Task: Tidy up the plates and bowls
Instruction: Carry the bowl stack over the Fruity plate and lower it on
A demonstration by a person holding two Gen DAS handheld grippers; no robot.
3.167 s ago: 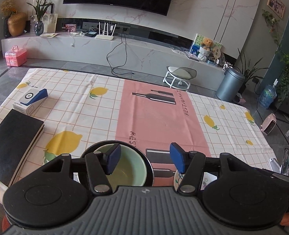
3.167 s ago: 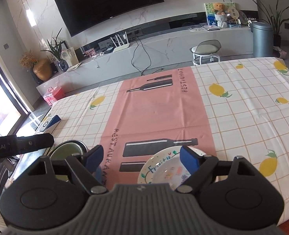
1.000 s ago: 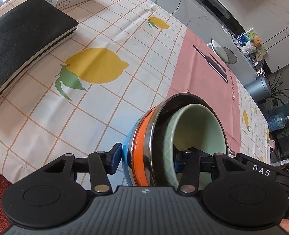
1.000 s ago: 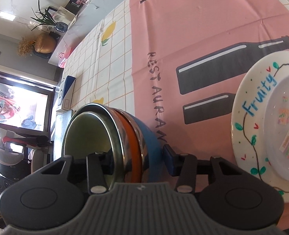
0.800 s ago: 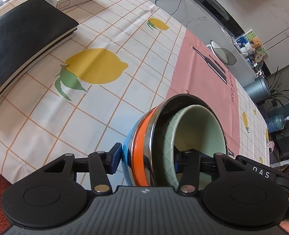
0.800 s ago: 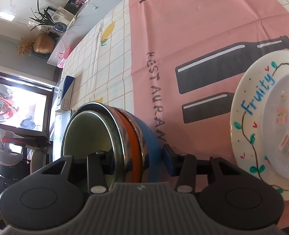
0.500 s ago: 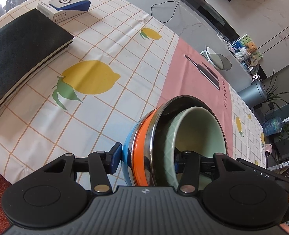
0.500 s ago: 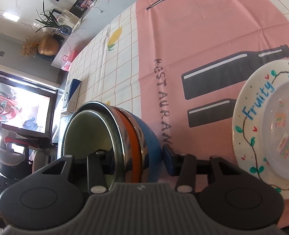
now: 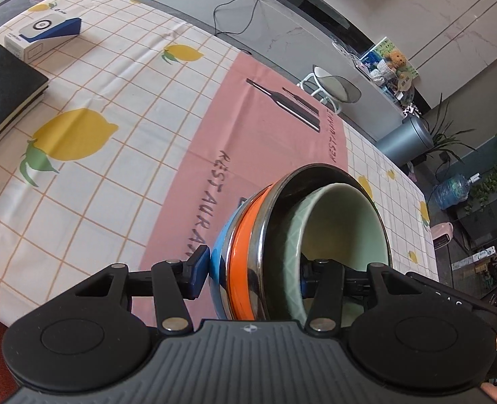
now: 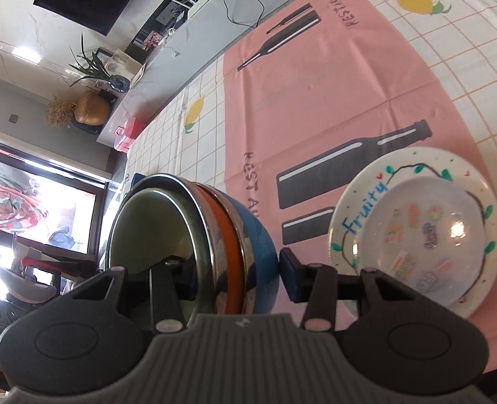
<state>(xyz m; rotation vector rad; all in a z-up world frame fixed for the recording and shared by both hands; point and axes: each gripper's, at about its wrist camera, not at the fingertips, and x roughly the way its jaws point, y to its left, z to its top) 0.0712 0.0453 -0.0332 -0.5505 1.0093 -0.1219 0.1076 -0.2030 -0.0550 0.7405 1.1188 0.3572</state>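
Observation:
A stack of nested bowls (image 9: 302,242) hangs above the table: a pale green bowl inside a steel-rimmed bowl with orange and blue outer bands. My left gripper (image 9: 252,272) is shut on its rim, one finger outside, one inside. My right gripper (image 10: 231,269) is shut on the opposite rim of the same bowl stack (image 10: 194,242). A white "Fruity" plate (image 10: 417,232) with a smaller clear plate on it lies on the pink runner, to the right of the stack in the right wrist view.
The table carries a lemon-print cloth with a pink runner (image 9: 248,141). A black book (image 9: 2,94) and a blue and white box (image 9: 43,33) lie at the far left. A stool (image 9: 332,84) and a grey bin (image 9: 406,138) stand beyond the table.
Both grippers went from open above the table to shut on the bowl stack, then lifted it. In the last second the stack has moved right, towards the plate.

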